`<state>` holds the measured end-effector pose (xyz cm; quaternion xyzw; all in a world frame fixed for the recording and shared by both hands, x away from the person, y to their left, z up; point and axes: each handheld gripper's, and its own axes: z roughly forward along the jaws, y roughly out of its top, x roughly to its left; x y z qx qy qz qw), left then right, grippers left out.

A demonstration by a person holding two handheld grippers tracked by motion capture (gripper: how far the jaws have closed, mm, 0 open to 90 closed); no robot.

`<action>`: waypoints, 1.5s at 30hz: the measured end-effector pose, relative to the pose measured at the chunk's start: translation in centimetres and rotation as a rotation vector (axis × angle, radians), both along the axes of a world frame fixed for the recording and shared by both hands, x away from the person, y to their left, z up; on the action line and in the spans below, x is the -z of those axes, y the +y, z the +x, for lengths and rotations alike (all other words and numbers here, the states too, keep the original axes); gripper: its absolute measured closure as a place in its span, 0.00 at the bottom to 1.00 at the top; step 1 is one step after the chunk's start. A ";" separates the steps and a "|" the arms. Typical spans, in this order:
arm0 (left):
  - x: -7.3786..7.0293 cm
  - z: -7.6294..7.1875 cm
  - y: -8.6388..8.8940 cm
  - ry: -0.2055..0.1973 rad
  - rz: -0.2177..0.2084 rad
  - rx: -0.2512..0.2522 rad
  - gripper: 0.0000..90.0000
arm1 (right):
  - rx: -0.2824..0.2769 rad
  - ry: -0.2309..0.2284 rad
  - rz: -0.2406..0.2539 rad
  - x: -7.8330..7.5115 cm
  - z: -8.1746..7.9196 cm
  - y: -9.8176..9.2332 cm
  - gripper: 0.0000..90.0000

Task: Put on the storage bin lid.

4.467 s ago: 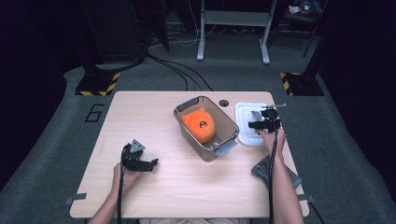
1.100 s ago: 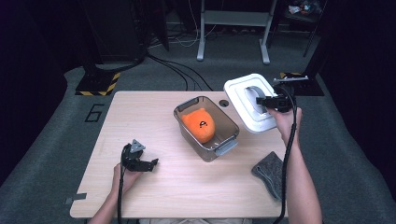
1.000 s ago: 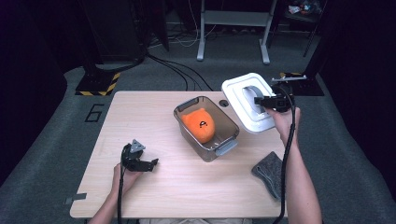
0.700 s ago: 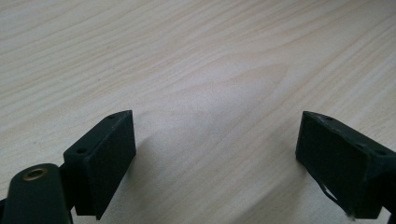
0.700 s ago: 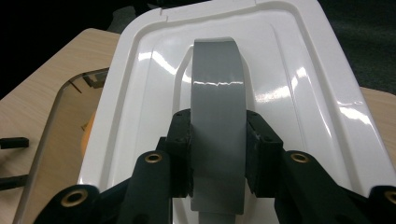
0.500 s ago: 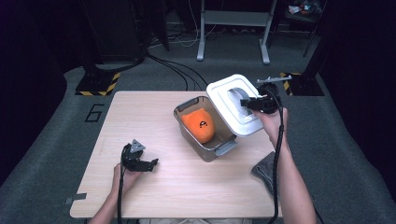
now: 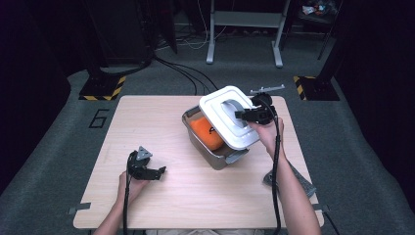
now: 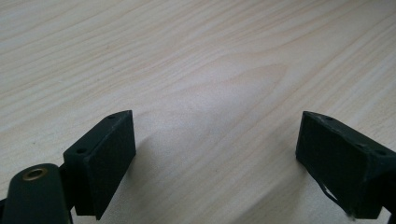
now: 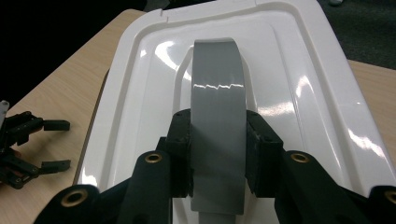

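The white lid [image 7: 229, 116] hangs tilted over the grey container [image 7: 215, 151] with its orange object [image 7: 205, 133], the right gripper [image 9: 218, 154] clamped on its grey handle [image 9: 218, 107], seemingly for lining up. The left gripper [image 7: 157, 172] rests wide on the bench [image 7: 161, 122].

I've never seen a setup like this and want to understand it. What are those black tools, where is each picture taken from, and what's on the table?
A person sits at a wooden table, holding a hand-held two-jaw gripper in each hand; there is no robot arm. One picture comes from a camera above the table; the other two from cameras riding on the grippers, looking along their black jaws. The left gripper rests open on bare wood, holding nothing. The right gripper is shut on the grey handle of a white lid, held tilted over a clear bin with an orange thing inside.
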<state>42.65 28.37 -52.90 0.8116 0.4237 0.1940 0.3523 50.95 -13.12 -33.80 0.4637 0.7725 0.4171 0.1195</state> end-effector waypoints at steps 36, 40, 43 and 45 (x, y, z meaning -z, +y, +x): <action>0.0 0.0 0.0 0.001 -0.002 -0.006 0.13 | -0.073 0.063 -0.019 4.0 0.7 5.3 0.73; 0.0 0.0 0.0 0.000 -0.003 -0.006 0.13 | -0.075 0.067 -0.020 4.2 0.5 5.7 0.74; 0.0 0.0 0.0 0.001 -0.003 -0.006 0.13 | -0.074 0.048 -0.030 4.4 0.4 5.9 0.73; 0.0 0.0 0.0 -0.001 -0.005 -0.005 0.13 | -0.071 0.050 -0.026 4.4 0.4 5.9 0.74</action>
